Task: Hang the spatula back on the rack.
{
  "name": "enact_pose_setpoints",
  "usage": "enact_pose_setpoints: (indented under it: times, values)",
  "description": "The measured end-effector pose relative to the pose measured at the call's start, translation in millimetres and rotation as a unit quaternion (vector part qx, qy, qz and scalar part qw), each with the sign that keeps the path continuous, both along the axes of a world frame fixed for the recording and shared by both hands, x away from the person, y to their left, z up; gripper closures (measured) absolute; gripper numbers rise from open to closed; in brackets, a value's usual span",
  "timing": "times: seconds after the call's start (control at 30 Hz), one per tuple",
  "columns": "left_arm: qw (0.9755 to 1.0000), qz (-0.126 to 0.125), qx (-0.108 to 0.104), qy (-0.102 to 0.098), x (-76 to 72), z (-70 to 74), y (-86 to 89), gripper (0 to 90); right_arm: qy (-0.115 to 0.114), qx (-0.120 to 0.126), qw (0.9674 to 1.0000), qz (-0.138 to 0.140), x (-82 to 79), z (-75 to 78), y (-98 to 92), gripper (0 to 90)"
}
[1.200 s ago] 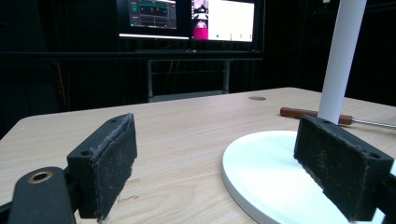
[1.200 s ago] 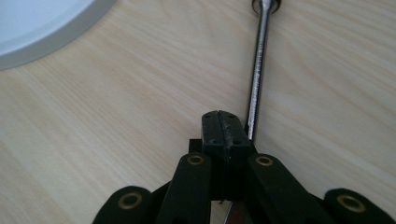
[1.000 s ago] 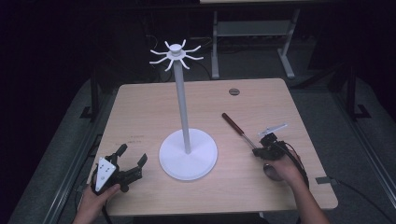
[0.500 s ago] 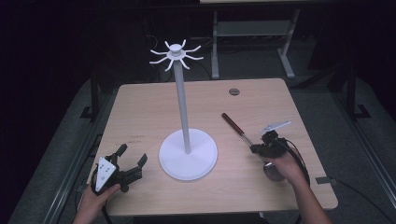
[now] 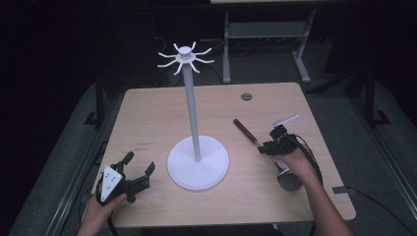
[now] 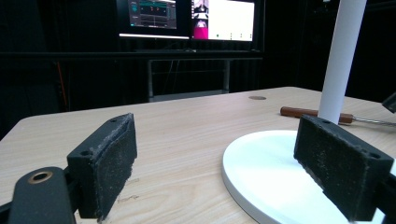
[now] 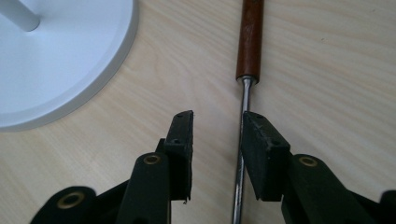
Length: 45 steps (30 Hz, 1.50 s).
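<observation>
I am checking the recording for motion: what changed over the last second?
The right tool shifted slightly toward the person along the wooden-handled metal ladle, jaws open, gripping nothing. The left tool, tall white hook stand and ladle stayed put.

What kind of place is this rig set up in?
Likely a lab or recording workspace: a lone wooden table in a dark room, lit monitors behind it, a metal-framed bench beyond.

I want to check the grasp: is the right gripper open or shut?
Open. In the right gripper view its fingers stand apart, and the ladle's shaft lies beside one finger, not pinched.
</observation>
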<state>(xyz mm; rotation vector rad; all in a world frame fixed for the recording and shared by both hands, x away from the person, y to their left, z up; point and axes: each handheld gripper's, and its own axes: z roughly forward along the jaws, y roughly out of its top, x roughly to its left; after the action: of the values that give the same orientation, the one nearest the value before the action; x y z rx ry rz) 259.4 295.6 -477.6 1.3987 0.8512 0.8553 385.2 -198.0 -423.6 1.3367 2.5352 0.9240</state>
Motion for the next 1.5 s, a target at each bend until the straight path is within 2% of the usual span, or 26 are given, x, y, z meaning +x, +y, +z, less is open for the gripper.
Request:
enact_pose_setpoints:
  times: [0.23,0.33,0.37,0.4,0.57,0.8,1.0,1.1,1.37,1.5]
  values:
    - [1.0,0.0,0.0,0.0,0.1,0.0,-0.2,12.7,0.009,-0.017,0.9998,0.002,19.4,11.4,5.8,62.1]
    - [1.0,0.002,0.0,-0.001,0.0,-0.1,-0.5,12.7,0.022,-0.031,0.9993,0.004,34.0,15.3,12.6,61.6]
    - [1.0,0.002,0.0,-0.001,0.0,-0.1,-0.5,12.6,0.022,-0.031,0.9993,0.004,34.0,15.3,12.6,61.6]
    - [1.0,0.002,-0.001,-0.001,0.0,-0.1,-0.5,12.6,0.031,-0.038,0.9988,0.007,42.2,16.5,16.7,61.5]
    - [1.0,0.001,-0.001,-0.001,0.0,0.0,-0.4,12.7,0.043,-0.05,0.9977,0.009,54.3,16.2,23.7,60.9]
    - [1.0,0.0,-0.001,0.0,0.0,0.0,-0.3,12.7,0.069,-0.068,0.9952,0.011,75.9,6.9,36.0,59.8]
    - [1.0,0.0,-0.001,0.0,0.0,0.0,-0.2,12.7,0.087,-0.077,0.9932,0.014,83.2,-4.1,40.6,60.4]
    - [1.0,-0.001,0.0,0.0,0.0,0.0,0.0,12.7,0.101,-0.089,0.9907,0.019,86.2,-12.7,42.9,61.9]
    - [1.0,-0.002,-0.001,0.0,0.1,0.0,0.1,12.7,0.104,-0.108,0.9885,0.02,87.7,-18.7,48.4,68.7]
    - [1.0,-0.002,0.0,0.0,0.2,0.0,0.2,12.7,0.101,-0.111,0.9885,0.017,87.6,-18.8,49.0,70.1]
